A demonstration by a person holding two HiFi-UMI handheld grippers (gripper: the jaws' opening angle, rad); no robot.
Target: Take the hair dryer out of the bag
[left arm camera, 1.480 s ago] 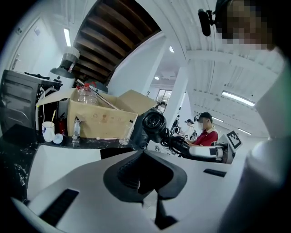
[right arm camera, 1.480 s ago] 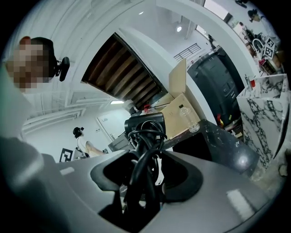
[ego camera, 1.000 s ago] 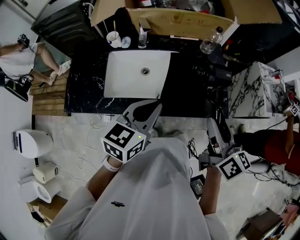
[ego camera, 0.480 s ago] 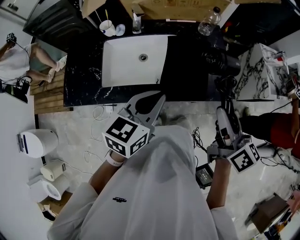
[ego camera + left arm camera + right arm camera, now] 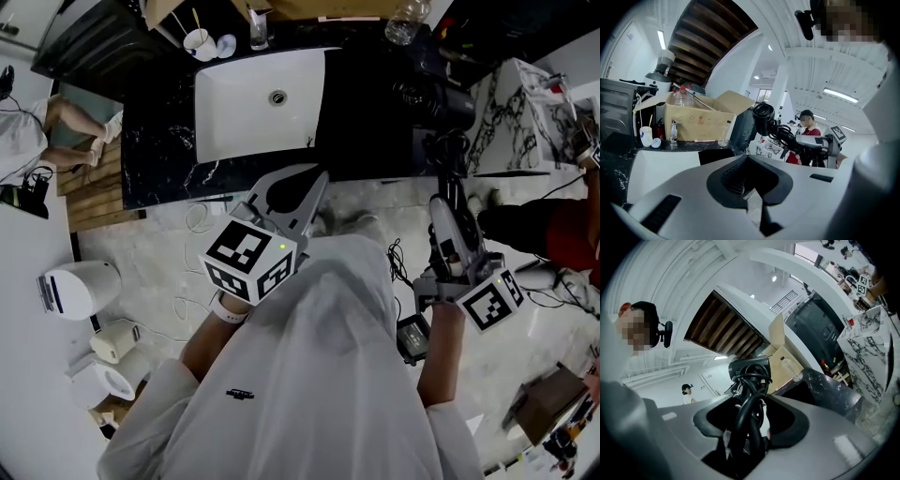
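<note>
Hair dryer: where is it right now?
The hair dryer, its cord wound round it, sits clamped in the right gripper; in the head view that is at the right, by the black counter right of the white sink.

A black marble counter (image 5: 361, 127) holds a white sink (image 5: 234, 117), a cup (image 5: 198, 42), a glass (image 5: 259, 28) and a bottle (image 5: 405, 21).

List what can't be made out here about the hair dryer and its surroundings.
- Head view: hair dryer blends into the black counter; outline lost.
- Right gripper view: wound cord covers the handle where the right gripper clamps.
- Head view: top edge cuts off the cardboard box.
</note>
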